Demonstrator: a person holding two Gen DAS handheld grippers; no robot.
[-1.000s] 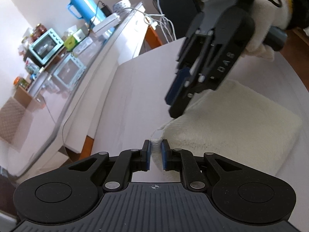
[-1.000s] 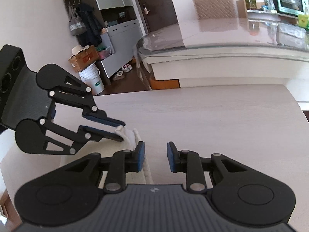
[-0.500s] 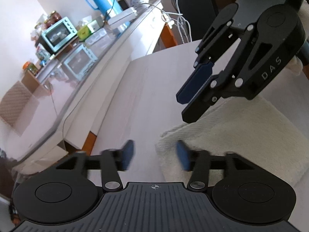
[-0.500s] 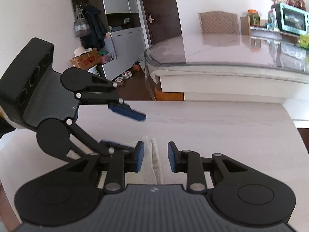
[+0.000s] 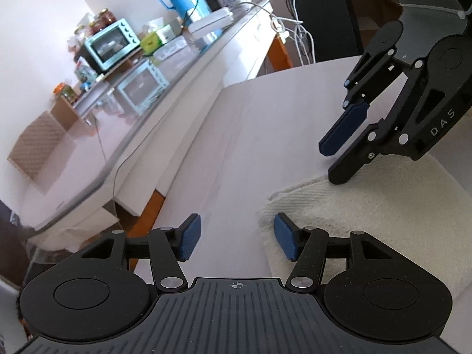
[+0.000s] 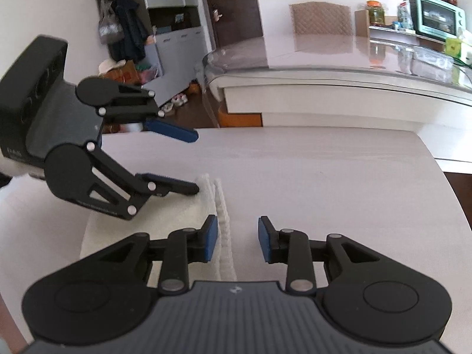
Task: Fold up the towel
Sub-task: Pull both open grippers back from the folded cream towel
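On the tabletop point(image 5: 265, 135): I see the folded cream towel point(image 5: 383, 206) at 3 o'clock.
Left claw point(image 5: 234, 237): wide, empty.
Right claw point(image 6: 237, 242): wide, empty.

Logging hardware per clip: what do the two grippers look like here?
Both look alike. The left gripper and right gripper are matte black with linkage arms, silver pivot pins, round discs on each side and a ribbed grey deck. The fingers carry blue ribbed pads. Pale "DAS" lettering marks the right one's side in the left wrist view, with a white zip tie above it.
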